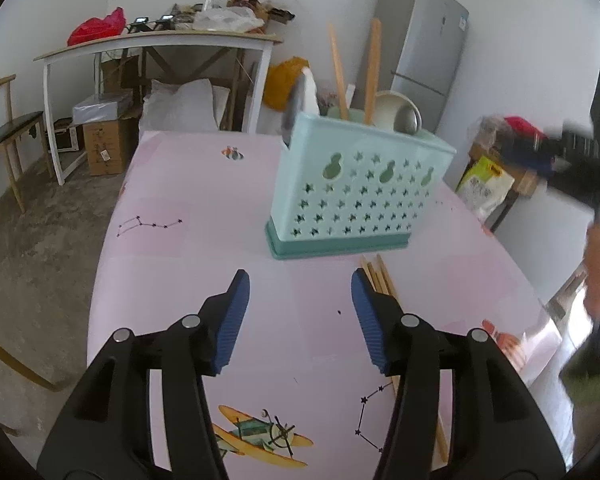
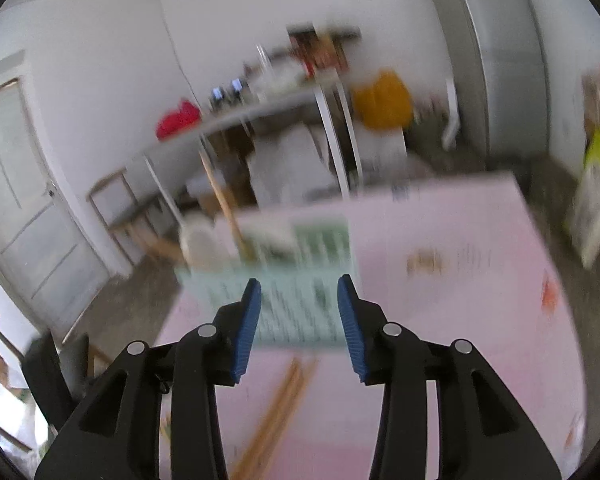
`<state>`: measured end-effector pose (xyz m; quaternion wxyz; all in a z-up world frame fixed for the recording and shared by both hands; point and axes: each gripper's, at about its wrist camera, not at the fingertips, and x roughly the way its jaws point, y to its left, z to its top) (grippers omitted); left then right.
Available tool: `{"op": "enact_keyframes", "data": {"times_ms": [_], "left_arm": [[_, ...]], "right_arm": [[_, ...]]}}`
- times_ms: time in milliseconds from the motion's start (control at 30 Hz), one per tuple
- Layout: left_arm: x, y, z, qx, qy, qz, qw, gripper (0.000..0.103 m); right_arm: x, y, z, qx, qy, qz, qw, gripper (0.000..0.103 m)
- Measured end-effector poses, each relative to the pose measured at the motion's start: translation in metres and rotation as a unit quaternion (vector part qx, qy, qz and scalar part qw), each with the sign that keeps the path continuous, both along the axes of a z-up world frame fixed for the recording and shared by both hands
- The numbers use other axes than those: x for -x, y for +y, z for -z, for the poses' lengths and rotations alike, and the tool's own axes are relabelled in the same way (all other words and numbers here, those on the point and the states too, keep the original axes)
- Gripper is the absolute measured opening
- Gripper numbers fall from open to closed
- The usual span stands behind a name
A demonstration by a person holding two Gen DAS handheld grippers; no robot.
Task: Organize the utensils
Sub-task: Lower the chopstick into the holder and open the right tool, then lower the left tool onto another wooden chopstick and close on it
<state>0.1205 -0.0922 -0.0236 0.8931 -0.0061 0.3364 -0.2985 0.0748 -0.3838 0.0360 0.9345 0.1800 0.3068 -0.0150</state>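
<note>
A mint utensil caddy [image 1: 360,192] holding wooden handles and spoons stands on the pink table [image 1: 188,240], loose chopsticks [image 1: 376,276] lying before it, both the left gripper [image 1: 300,316] and right gripper [image 2: 299,324] open and empty.

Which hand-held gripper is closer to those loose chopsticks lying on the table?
Left. The left hand-held gripper has the chopsticks beside its finger. The right hand-held gripper hangs above them, open.
</note>
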Motion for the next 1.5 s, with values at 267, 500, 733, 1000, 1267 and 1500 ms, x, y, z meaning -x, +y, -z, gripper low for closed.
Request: {"op": "enact_keyframes", "data": {"times_ms": [267,500,733,1000,1267,1500], "left_arm": [[0.011,-0.025,0.016,-0.056,0.019,0.040,0.9975,0.053],[0.023,-0.053,0.033,-0.092,0.032,0.081,0.9919,0.055],[0.024,-0.074,0.045,-0.123,0.027,0.090,0.9879,0.055],[0.022,-0.084,0.054,-0.141,0.032,0.090,0.9854,0.055],[0.021,-0.084,0.057,-0.155,0.029,0.081,0.9841,0.049],[0.013,-0.073,0.053,-0.160,0.040,0.057,0.9846,0.013]], "right_arm": [[0.020,0.016,0.098,-0.065,0.134,0.010,0.989,0.039],[0.023,0.019,0.110,-0.084,0.147,0.011,0.986,0.039],[0.020,0.018,0.113,-0.091,0.147,0.003,0.985,0.039],[0.022,0.014,0.115,-0.099,0.147,0.004,0.984,0.039],[0.023,0.015,0.116,-0.095,0.146,0.002,0.985,0.039],[0.021,0.027,0.119,-0.086,0.152,-0.022,0.984,0.039]]}}
